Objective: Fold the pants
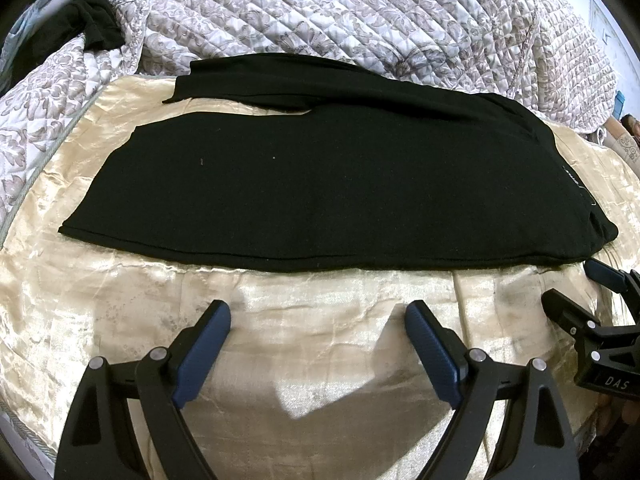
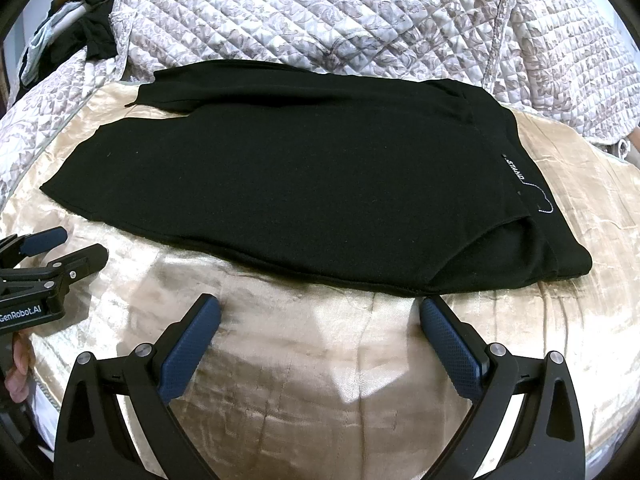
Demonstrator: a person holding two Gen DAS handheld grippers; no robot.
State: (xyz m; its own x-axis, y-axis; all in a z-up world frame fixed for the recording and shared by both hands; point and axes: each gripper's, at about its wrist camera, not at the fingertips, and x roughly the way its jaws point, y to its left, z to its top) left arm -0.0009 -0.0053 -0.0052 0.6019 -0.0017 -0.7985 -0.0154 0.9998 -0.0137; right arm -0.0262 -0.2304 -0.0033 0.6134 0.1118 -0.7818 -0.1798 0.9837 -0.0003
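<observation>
Nearest the lens in the left wrist view, the left gripper [image 1: 318,314] hangs over bare cream satin, its blue-padded fingers [image 1: 206,354] spread wide with nothing between them. Same picture on the other side: the right gripper [image 2: 320,308] stands wide apart and empty, its right fingertip just short of the near hem of the black pants [image 2: 288,172]. The pants [image 1: 320,184] lie flat on a cream satin bedspread [image 1: 312,344], laid lengthwise across the view, one leg folded over the other so the garment reads as a single long panel. Waistband end sits to the right, where a small woven label [image 2: 516,168] with white lettering and a loop of white thread show near the edge; leg cuffs end to the left. The lower layer's leg peeks out along the far edge, offset slightly from the top layer. From the left wrist view the right gripper [image 1: 576,296] shows at the right margin, close to the waistband corner, seemingly not touching the fabric. From the right wrist view the left gripper [image 2: 82,246] shows at the left margin, near the cuff end but apart from it. Behind the pants a quilted floral coverlet [image 2: 360,24] is bunched up. A second dark garment [image 2: 96,36] lies crumpled at the far left.
</observation>
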